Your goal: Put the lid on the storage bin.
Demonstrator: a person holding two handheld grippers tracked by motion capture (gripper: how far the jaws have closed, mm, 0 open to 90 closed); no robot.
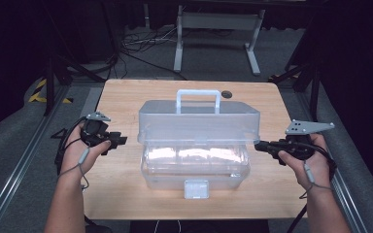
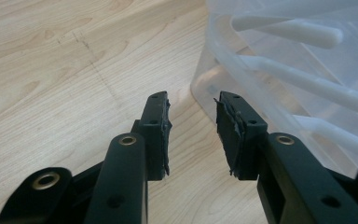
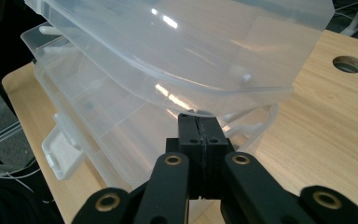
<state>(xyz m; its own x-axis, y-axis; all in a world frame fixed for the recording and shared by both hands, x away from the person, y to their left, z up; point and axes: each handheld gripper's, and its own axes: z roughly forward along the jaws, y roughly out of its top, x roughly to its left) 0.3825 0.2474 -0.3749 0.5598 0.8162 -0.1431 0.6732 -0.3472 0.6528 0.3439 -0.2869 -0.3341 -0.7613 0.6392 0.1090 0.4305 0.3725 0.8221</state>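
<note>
A light wooden table (image 1: 121, 97) carries one clear plastic storage box (image 1: 194, 170)

A clear, colourless plastic box (image 1: 194, 160) on a pale wood-grain table (image 1: 121, 97).

Storage box (image 1: 199, 145) was translucent plastic, smooth and glossy, glare patches on the lid just above the shut right gripper (image 3: 200, 122) tips; its handle (image 1: 198, 99) and front latch (image 1: 196, 188) looked milkier, more matt. Table (image 1: 126, 97) was light wood-grain laminate, smooth, low sheen. Left gripper (image 2: 192, 133) was matt black plastic with brass-coloured rivets; pads (image 2: 165, 135) on the inner faces were dark rubbery sheet, frayed and rough at the edges.
</note>
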